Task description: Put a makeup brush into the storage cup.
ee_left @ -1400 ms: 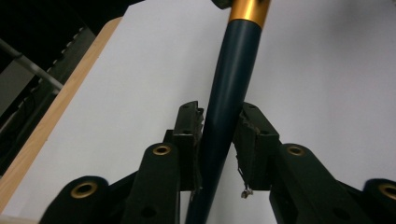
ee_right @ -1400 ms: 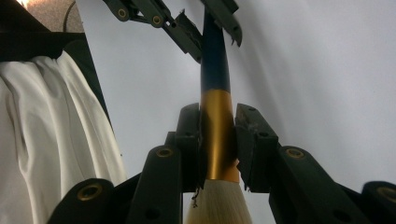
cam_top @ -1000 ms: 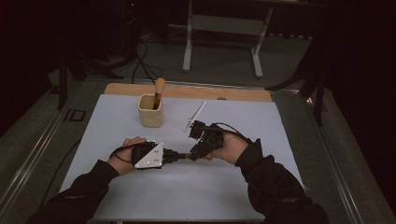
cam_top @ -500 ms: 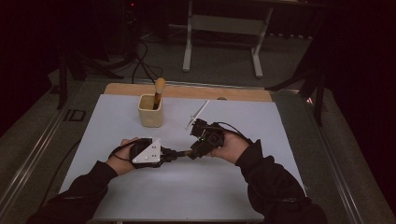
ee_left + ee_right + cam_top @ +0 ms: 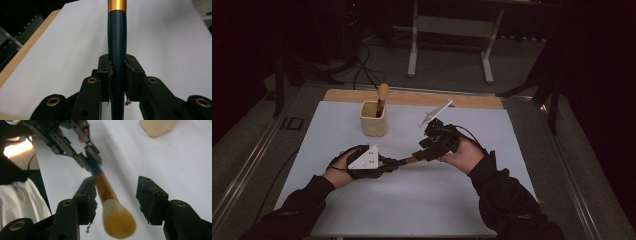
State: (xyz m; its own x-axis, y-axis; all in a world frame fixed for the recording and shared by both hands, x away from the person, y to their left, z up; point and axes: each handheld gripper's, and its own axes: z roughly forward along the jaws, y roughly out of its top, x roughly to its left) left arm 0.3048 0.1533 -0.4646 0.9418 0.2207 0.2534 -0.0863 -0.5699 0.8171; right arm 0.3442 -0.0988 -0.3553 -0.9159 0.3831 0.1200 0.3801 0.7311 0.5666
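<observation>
Both tongs meet over the middle of the white table [image 5: 362, 210]: the left gripper [image 5: 117, 72] is clamped tight on the dark handle of a makeup brush [image 5: 117, 37], while the right gripper [image 5: 116, 192] stands apart, its jaws wide on either side of the brush's pale bristles. Farther off, to the left, a beige cup [image 5: 373, 118] holds a wooden-handled tool [image 5: 381, 97].

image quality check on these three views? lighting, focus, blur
High view: dim, surroundings near black, white sheet evenly lit. Left gripper view: sharp on the brush handle, no glare. Right gripper view: brush head soft, close to the lens; cup blurred; bright patch top left.
</observation>
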